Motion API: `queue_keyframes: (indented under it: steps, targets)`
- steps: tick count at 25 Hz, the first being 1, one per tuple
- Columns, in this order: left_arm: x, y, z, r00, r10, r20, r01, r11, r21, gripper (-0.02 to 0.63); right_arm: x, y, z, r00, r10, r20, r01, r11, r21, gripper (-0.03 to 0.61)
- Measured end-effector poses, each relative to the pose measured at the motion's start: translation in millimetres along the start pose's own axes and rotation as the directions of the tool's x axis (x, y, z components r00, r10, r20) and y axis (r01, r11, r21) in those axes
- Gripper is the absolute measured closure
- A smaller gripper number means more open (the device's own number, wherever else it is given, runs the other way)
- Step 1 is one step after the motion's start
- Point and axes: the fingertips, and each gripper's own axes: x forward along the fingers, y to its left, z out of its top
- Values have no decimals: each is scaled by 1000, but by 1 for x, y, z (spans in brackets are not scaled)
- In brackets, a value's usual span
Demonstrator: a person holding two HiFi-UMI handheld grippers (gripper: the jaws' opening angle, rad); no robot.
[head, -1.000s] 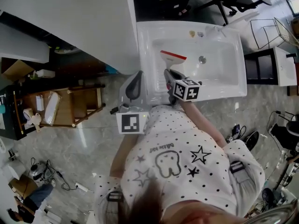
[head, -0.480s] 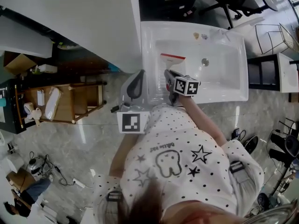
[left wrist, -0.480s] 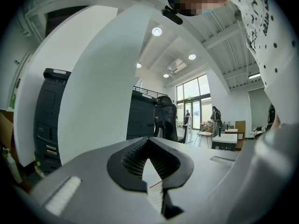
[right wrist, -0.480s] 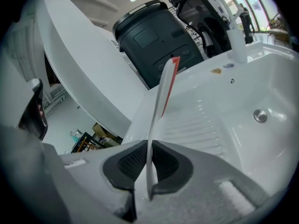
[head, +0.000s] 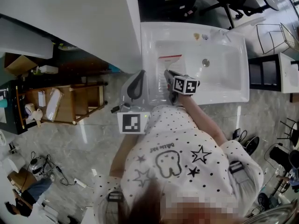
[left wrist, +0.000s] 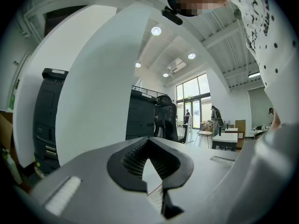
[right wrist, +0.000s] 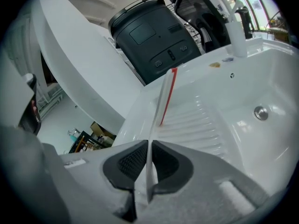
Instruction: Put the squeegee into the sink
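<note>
Flat white squeegee (right wrist: pixel 160 107), red strip along its far edge

sink basin (head: pixel 225 71) open; white panel (head: pixel 79 17) flanks left.

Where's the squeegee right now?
In the head view the squeegee is over the sink's left side, held by the right gripper, left of the drain.

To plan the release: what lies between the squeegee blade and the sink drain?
Only bare ribbed floor of the sink between squeegee and drain, in the right gripper view.
</note>
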Motion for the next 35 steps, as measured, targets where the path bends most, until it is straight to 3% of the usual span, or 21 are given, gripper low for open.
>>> queue_keyframes:
  steps: [10,22,35]
  targets:
    - [4,3,-3,1000,6,-6,-6,1000,-8,624,2,0,1,1000,13,8,-13,1000,9,554]
    - [5,6,-5,1000,15,-14,-15,1000,-19,624,1,-2,3,999,-35,-4,34,984,-175,517]
    - [5,5,-5,1000,11,-12,-11,1000,-20,624,0,-10,1,997,-77,-17,73,978,-194,488]
